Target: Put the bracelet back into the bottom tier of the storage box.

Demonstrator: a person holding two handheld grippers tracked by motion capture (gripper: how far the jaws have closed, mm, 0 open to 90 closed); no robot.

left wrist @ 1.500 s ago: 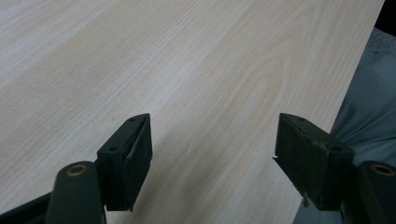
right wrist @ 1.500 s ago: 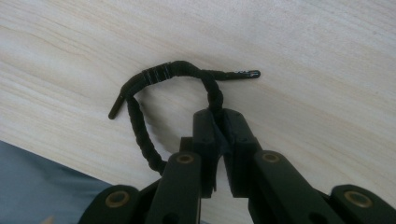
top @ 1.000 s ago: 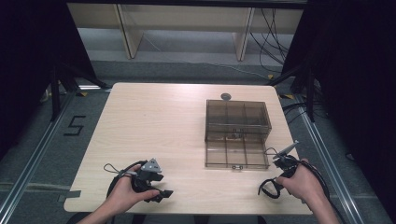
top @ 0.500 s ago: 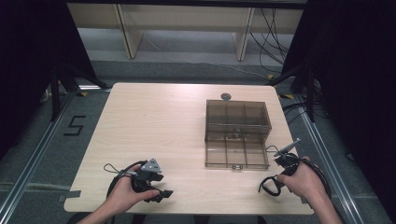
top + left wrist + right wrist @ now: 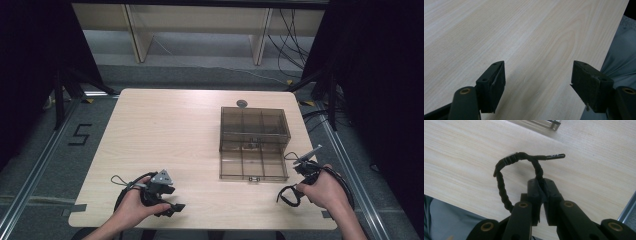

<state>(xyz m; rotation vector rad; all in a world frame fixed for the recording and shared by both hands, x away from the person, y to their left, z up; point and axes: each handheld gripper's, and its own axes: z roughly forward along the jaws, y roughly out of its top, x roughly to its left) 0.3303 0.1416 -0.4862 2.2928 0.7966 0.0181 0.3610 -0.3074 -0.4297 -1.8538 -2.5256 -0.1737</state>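
Note:
My left gripper (image 5: 172, 206) rests near the table's front left edge with a hand around it. In the left gripper view its jaws (image 5: 537, 82) stand wide open over bare wood, with nothing between them. My right gripper (image 5: 304, 172) lies at the front right, just right of the box. In the right gripper view its jaws (image 5: 543, 186) are shut on a black braided cord (image 5: 504, 185). The cord arcs in a loop above the table and ends in a stiff tip (image 5: 555, 156). The same cord (image 5: 286, 196) shows as a dark loop beside the right hand.
A smoky clear plastic compartment box (image 5: 254, 142) lies open right of centre, its lid folded toward me. A small round grey object (image 5: 242, 103) sits just behind it. The light wooden table (image 5: 165, 135) has black curtains and metal rails on both sides.

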